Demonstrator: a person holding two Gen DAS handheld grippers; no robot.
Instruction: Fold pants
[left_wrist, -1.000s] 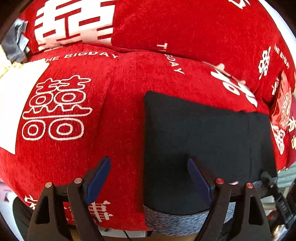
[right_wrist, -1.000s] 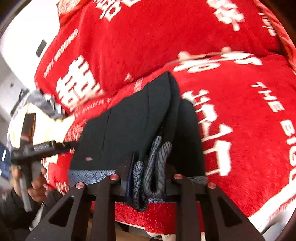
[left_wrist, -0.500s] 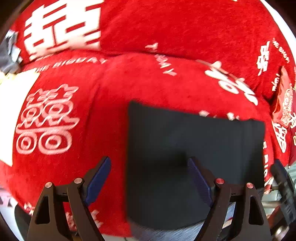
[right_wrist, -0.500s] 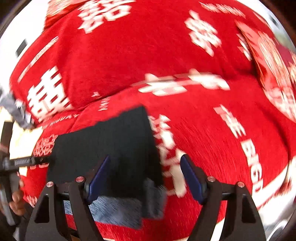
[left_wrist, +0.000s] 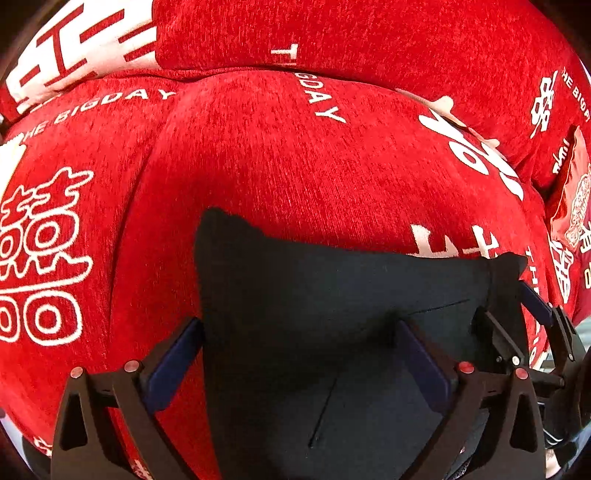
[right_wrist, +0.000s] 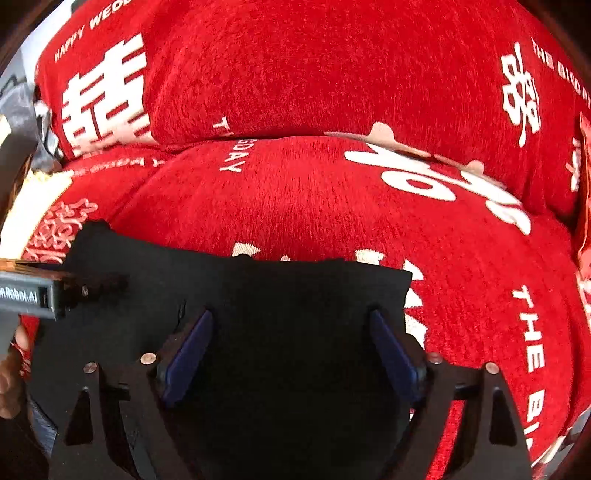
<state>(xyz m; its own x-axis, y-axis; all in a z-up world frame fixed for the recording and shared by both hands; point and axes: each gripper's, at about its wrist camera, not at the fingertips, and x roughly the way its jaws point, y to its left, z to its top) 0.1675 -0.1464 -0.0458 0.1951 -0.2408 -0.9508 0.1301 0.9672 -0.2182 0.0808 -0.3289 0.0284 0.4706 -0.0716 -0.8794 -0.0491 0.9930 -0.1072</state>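
Pants folded into dark rectangle on red sofa cushion. My left hand-held gripper and right hand-held gripper both above pants, jaws opening, nothing pinched. Risk I see: pad snags top layer, fold springs undone.

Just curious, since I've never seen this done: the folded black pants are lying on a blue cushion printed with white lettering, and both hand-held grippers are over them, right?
Not quite: the cushion is red, not blue, as the right wrist view shows. The rest holds: the folded black pants lie on it, its lettering is white, and the left hand-held gripper and right hand-held gripper are both over them.
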